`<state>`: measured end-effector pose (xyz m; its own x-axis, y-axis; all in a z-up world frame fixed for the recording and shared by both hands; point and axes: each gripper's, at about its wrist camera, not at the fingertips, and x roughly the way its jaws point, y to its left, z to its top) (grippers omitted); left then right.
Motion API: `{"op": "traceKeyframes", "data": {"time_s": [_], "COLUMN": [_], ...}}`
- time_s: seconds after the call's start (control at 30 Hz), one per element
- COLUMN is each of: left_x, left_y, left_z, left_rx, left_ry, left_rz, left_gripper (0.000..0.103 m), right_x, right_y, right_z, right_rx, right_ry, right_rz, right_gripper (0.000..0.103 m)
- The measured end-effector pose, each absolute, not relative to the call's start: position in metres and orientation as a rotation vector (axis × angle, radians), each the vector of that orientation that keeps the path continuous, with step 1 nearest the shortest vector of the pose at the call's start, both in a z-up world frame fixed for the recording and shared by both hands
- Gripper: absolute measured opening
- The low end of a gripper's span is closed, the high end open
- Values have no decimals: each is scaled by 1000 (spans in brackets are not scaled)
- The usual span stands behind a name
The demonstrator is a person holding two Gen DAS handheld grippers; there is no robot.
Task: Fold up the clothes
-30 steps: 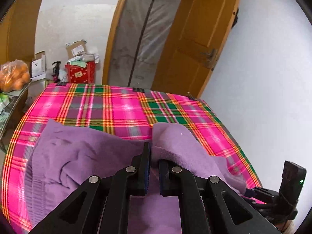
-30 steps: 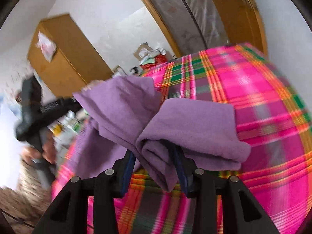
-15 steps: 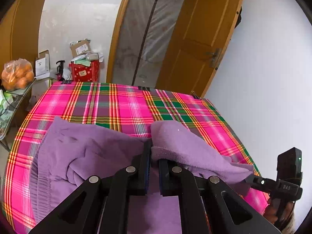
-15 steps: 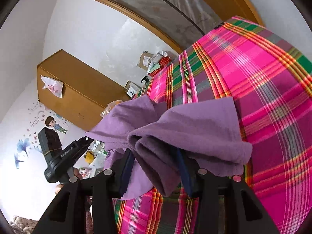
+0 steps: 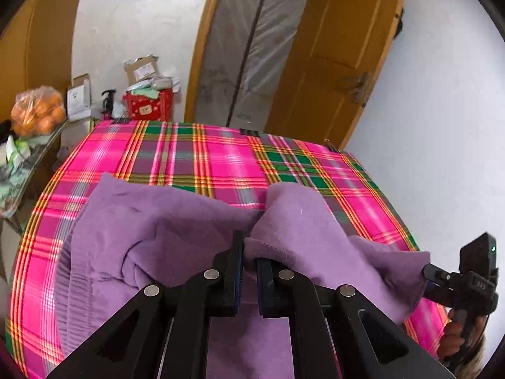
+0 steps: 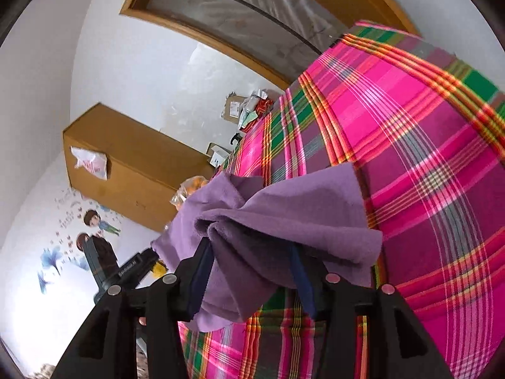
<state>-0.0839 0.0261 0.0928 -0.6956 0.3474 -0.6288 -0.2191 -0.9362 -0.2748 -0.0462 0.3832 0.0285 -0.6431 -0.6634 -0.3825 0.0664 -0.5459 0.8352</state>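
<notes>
Soft purple fleece garment [image 5: 176,230] lies bunched on a bed under a pink-and-green plaid cover [image 5: 221,158] | left gripper [image 5: 249,271] clamped on a fold of it | right gripper [image 6: 252,271] opening, a bundled corner still draped between its jaws | step: laying the fold over | next: let go cleanly, flatten.

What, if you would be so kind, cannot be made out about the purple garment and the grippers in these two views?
- Left wrist view: the purple garment's near edge, hidden behind the left gripper.
- Right wrist view: whether the opening right gripper presses the bunched cloth; folds cover its pads.
- Both views: the garment's type; it is bunched.
</notes>
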Motion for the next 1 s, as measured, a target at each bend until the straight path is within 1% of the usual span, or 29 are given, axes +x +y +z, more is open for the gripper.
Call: {"op": "traceKeyframes", "data": {"time_s": [0.13,0.17,0.2,0.23,0.27,0.3,0.37,0.47,0.53,0.6,0.67,0.73,0.8,0.87,0.97,1.0], "left_x": [-83,-84,-85,-85,-86,-86,-85,-84,-84,-84,-84,-83,-84,-84,-83,-83], "left_y": [27,27,27,26,26,26,28,32,34,36,36,36,36,36,36,36], "left_z": [90,89,89,89,89,90,92,96,99,100,101,99,99,98,98,97], "left_rx": [-1033,-1034,-1037,-1040,-1042,-1041,-1032,-1014,-1005,-1000,-998,-1001,-1007,-1015,-1015,-1017], "left_ry": [-248,-247,-250,-253,-255,-258,-257,-257,-259,-260,-260,-258,-259,-258,-250,-247], "left_rz": [2628,2628,2627,2627,2627,2626,2624,2619,2616,2615,2615,2614,2615,2614,2615,2615], "left_gripper": [7,7,7,7,7,7,7,7,7,7,7,7,7,7,7,7], "right_x": [-50,-50,-50,-50,-50,-49,-47,-40,-33,-32,-29,-25,-24,-24,-21,-19], "right_y": [386,388,390,392,393,393,393,397,406,408,401,392,386,379,366,361], "right_z": [27,26,25,23,23,24,31,47,55,58,59,59,58,56,58,60], "right_rx": [1006,1002,997,993,988,977,952,884,842,866,913,959,993,1015,1017,1015], "right_ry": [-1143,-1159,-1176,-1193,-1204,-1192,-1157,-1120,-1117,-1105,-1025,-897,-807,-731,-548,-477], "right_rz": [-2322,-2319,-2316,-2313,-2312,-2323,-2363,-2437,-2458,-2463,-2484,-2531,-2543,-2542,-2606,-2633], "right_gripper": [50,47,36,29,19,12,5,3,3,4,5,8,24,34,39,43]}}
